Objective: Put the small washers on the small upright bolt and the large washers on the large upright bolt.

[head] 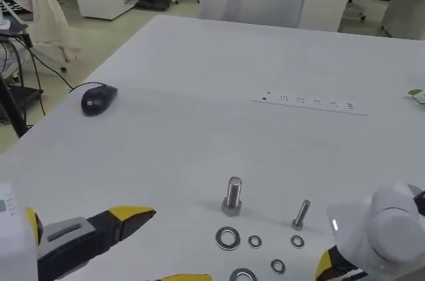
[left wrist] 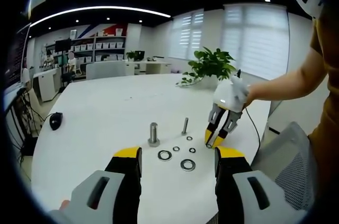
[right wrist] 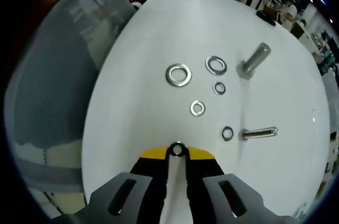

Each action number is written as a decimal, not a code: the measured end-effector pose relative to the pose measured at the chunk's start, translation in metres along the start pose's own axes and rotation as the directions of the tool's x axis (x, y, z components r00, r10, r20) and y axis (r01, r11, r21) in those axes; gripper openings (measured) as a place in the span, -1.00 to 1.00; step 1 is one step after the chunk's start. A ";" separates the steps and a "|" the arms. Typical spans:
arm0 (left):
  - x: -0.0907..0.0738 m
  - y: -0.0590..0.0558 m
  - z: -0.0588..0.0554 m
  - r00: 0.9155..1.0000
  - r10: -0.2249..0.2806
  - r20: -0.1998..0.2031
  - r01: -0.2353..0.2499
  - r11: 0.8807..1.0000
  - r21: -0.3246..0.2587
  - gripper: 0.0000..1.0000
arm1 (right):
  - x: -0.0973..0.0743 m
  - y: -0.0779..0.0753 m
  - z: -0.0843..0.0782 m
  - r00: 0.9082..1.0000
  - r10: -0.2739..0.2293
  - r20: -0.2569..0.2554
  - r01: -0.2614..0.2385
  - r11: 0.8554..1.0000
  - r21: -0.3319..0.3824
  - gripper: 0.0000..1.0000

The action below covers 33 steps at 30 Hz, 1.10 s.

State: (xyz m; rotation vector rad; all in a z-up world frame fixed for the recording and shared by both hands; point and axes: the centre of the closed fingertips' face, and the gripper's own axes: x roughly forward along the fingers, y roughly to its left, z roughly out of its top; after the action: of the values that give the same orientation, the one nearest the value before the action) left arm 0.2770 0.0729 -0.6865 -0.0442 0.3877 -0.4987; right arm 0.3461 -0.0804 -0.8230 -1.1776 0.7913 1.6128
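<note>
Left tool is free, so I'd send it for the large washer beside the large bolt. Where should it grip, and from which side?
Probably the rim of the washer, from straight above: it lies flat on the table, offering no edge sideways. Put one jaw in the hole and one outside, on the side away from the bolt, which stands close by.

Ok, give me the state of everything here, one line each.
Left claw: open, empty.
Right claw: shut on a small washer.
Large bolt: upright, bare.
Small bolt: upright, bare.
Large washers: two, flat on the table.
Loose small washers: three, flat on the table.
</note>
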 end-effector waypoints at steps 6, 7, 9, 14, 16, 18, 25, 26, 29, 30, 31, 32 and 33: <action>0.001 -0.001 0.000 1.000 -0.003 -0.001 0.003 1.000 0.002 0.09 | 0.000 -0.001 0.000 1.000 0.002 0.013 -0.002 1.000 0.017 -0.76; 0.001 -0.001 0.000 1.000 -0.003 -0.001 0.003 1.000 0.002 0.09 | 0.000 -0.001 0.000 1.000 0.002 0.014 -0.002 1.000 0.021 -0.76; 0.001 -0.001 0.000 1.000 -0.004 -0.002 0.004 1.000 0.001 0.09 | -0.001 -0.003 -0.003 1.000 -0.003 0.000 0.003 1.000 0.019 -0.76; 0.002 -0.001 -0.001 1.000 -0.004 -0.005 0.004 1.000 0.001 0.09 | -0.011 -0.009 0.002 1.000 -0.014 0.012 0.014 1.000 0.028 -0.76; 0.002 -0.002 -0.002 1.000 -0.005 -0.005 0.005 1.000 0.000 0.09 | -0.014 -0.011 0.004 1.000 -0.017 0.013 0.017 1.000 0.025 -0.76; 0.002 -0.003 -0.001 1.000 -0.007 -0.003 0.007 1.000 -0.002 0.09 | -0.016 -0.012 0.005 1.000 -0.020 0.016 0.020 1.000 0.023 -0.76; 0.004 -0.005 -0.002 1.000 -0.014 -0.008 0.014 1.000 0.004 0.09 | -0.031 -0.024 0.013 0.998 -0.052 0.033 0.051 0.998 0.032 -0.76; 0.004 -0.005 -0.001 1.000 -0.014 -0.007 0.014 1.000 0.003 0.09 | -0.034 -0.027 0.013 0.998 -0.058 0.032 0.057 0.998 0.035 -0.76; 0.004 -0.006 -0.001 1.000 -0.013 -0.001 0.013 1.000 0.000 0.09 | -0.040 -0.033 0.014 0.997 -0.068 0.032 0.067 0.997 0.043 -0.76; 0.004 -0.006 -0.001 1.000 -0.014 -0.001 0.014 1.000 0.000 0.09 | -0.043 -0.037 0.016 0.996 -0.075 0.043 0.073 0.996 0.053 -0.76; 0.004 -0.006 -0.001 1.000 -0.014 -0.002 0.014 1.000 0.000 0.09 | -0.044 -0.040 0.017 0.996 -0.074 0.048 0.071 0.995 0.069 -0.76; 0.004 -0.006 -0.001 1.000 -0.016 -0.003 0.016 1.000 0.001 0.09 | -0.047 -0.045 0.017 0.995 -0.084 0.043 0.081 0.994 0.068 -0.76; 0.004 -0.007 -0.001 1.000 -0.017 -0.004 0.017 1.000 0.001 0.09 | -0.049 -0.048 0.017 0.995 -0.094 0.040 0.092 0.994 0.060 -0.76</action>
State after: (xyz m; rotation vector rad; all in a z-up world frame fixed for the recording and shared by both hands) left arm 0.2764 0.0653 -0.6883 -0.0461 0.3910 -0.5159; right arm 0.3902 -0.0647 -0.7692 -1.1189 0.7403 1.5236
